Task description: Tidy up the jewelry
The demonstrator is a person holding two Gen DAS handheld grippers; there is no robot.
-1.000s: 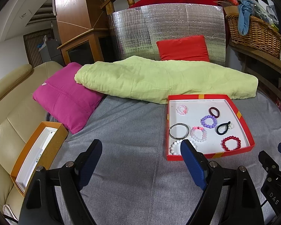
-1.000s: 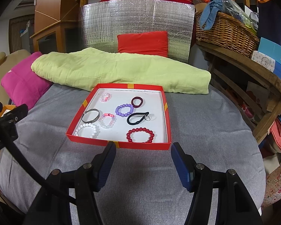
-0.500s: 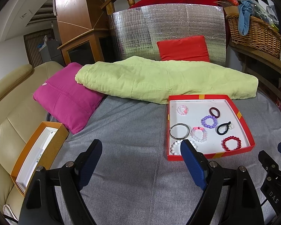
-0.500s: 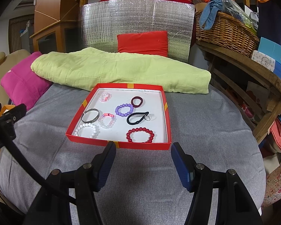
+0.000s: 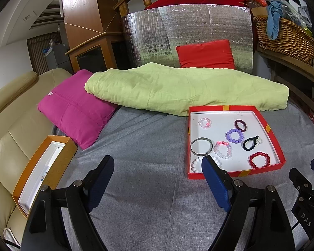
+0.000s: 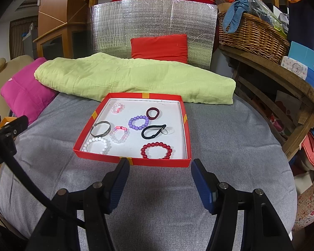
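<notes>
A red tray (image 6: 186, 133) with a white floor lies on the grey bed cover and holds several bracelets and hair ties: a red bead bracelet (image 6: 156, 150), a white bead bracelet (image 6: 96, 145), a purple bead bracelet (image 6: 138, 122), a grey bangle (image 6: 100, 129) and a black hair tie (image 6: 153, 131). The tray also shows in the left wrist view (image 5: 270, 129). My right gripper (image 6: 160, 167) is open and empty just in front of the tray. My left gripper (image 5: 157, 165) is open and empty, left of the tray. An open orange box (image 5: 60, 163) lies at the left.
A folded green blanket (image 5: 184, 90) lies behind the tray, a pink cushion (image 5: 75, 113) to its left, a red cushion (image 5: 205, 54) against a foil panel. A beige sofa (image 5: 8, 138) is at the left. A wicker basket (image 6: 251, 35) stands on a wooden shelf at the right.
</notes>
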